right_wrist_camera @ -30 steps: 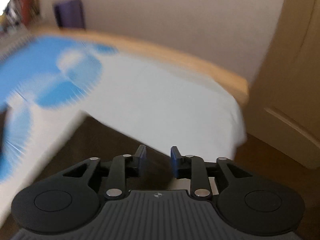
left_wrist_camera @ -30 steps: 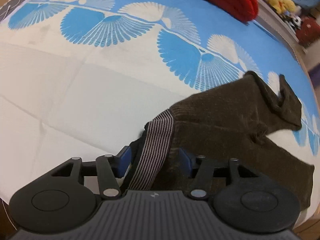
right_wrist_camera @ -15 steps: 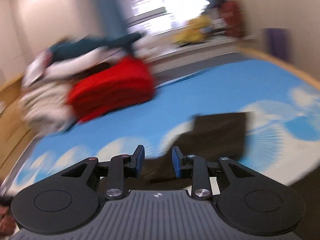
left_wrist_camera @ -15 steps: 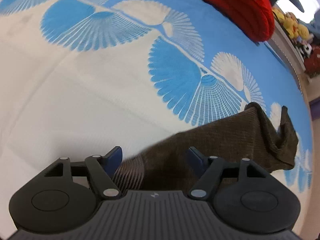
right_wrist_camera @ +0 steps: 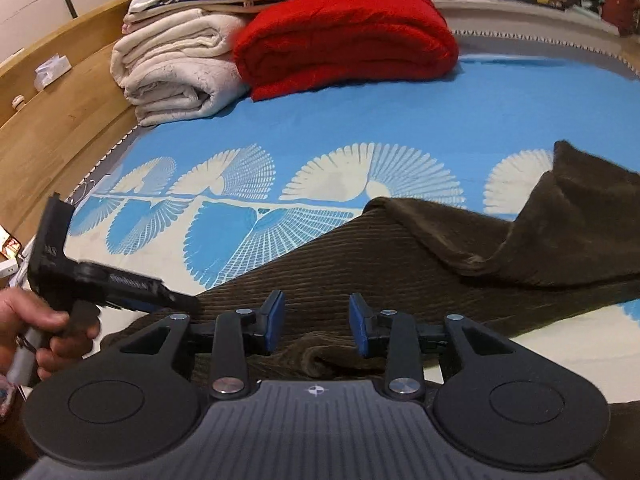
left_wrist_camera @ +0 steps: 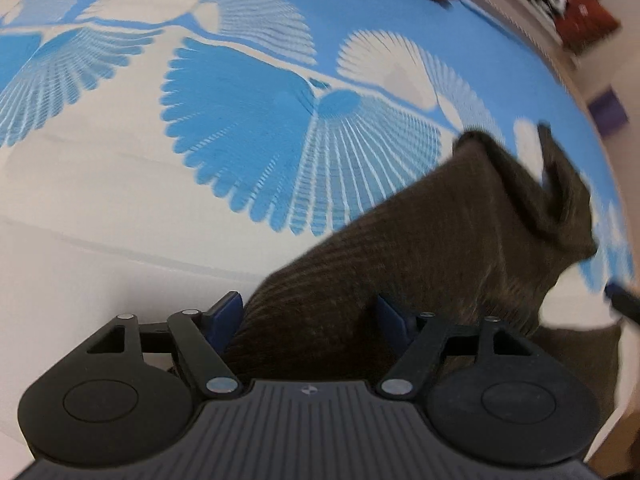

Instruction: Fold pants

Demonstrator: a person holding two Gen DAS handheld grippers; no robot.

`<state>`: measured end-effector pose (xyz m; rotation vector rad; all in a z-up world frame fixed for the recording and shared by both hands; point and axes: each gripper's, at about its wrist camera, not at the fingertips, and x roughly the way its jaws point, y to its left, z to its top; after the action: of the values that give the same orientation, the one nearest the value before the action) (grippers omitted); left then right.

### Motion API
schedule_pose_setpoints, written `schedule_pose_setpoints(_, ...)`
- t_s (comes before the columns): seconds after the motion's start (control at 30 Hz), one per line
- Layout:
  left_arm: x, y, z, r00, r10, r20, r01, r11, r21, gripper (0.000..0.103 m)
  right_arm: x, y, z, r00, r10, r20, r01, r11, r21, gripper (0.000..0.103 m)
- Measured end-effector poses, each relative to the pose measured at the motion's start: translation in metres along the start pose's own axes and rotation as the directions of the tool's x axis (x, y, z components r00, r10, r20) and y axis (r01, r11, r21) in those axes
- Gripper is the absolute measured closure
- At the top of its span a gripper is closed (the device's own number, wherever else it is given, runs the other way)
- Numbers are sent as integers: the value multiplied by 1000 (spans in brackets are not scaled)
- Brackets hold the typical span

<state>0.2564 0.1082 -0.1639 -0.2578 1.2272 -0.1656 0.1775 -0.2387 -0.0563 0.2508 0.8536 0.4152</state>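
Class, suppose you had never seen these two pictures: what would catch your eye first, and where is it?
The dark brown corduroy pants sprawl across the near part of the blue and white fan-patterned bedspread. Behind them, at the far end of the bed, sits a folded bright red blanket beside rolled cream bedding. Both grippers stand open over the pants.

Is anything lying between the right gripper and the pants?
Nothing visible. The right gripper is open directly over the brown pants, cloth between its fingers; the red blanket lies far up the bed.
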Motion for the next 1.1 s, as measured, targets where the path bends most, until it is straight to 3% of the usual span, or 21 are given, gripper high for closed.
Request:
schedule_pose_setpoints(0.03,0,-4,-3,1000,7,16,-7,999,35,40,2,-3,0,1000,-2,-7,2,1000,25,66)
schedule_pose_setpoints(0.1,-7,-10,-7,999,26,43,-30,994,101,71,8,-7,2,1000,-4,-10,5,998,57,66)
schedule_pose_setpoints(0.2,-37,-22,-16,994,20,110,-40,983,178,82,14,-11,5,1000,-24,8,23,996,91,66)
schedule_pose_setpoints(0.33,-79,-70,-53,976,9,218,-95,916,390,84,15,-19,8,1000,-3,20,-1,979,204,63)
schedule_pose_setpoints(0.43,-93,-114,-100,966,-22,259,-134,812,568,85,16,-28,9,998,53,22,-57,951,304,55)
schedule_pose_setpoints(0.5,-94,-135,-125,957,-41,287,-156,760,630,86,20,-32,8,996,88,7,-85,934,348,50)
schedule_pose_setpoints(0.6,-85,-166,-166,937,-66,344,-233,616,753,85,34,-32,3,992,113,-49,-86,921,379,45)
schedule_pose_setpoints(0.67,-76,-180,-185,940,-78,333,-243,536,809,85,46,-27,-4,986,133,-103,-83,918,388,45)
schedule_pose_setpoints(0.77,-67,-190,-203,956,-106,273,-197,459,866,81,56,-13,-9,979,120,-162,-61,943,328,45)
schedule_pose_setpoints(0.8,-66,-190,-201,965,-118,232,-154,461,874,73,58,-8,-11,979,103,-178,-47,955,292,45)
schedule_pose_setpoints(0.83,-68,-187,-193,974,-139,179,-90,490,867,72,62,-1,-14,976,55,-210,-6,973,230,52)
schedule_pose_setpoints(0.87,-72,-183,-183,975,-163,148,-40,529,847,72,66,2,-18,971,-4,-240,49,982,180,78)
schedule_pose_setpoints(0.9,-80,-174,-165,969,-205,137,12,596,803,68,70,3,-22,963,-40,-267,84,984,156,84)
schedule_pose_setpoints(1.0,-95,-137,-108,944,-271,186,104,782,615,60,71,-2,-28,958,-28,-284,83,980,183,92)
schedule_pose_setpoints(1.03,-93,-118,-86,948,-245,204,110,852,512,60,70,-1,-29,958,-29,-284,80,982,172,92)
schedule_pose_setpoints(1.1,-75,-86,-58,970,-174,168,113,940,322,60,69,0,-29,958,-25,-286,74,984,160,92)
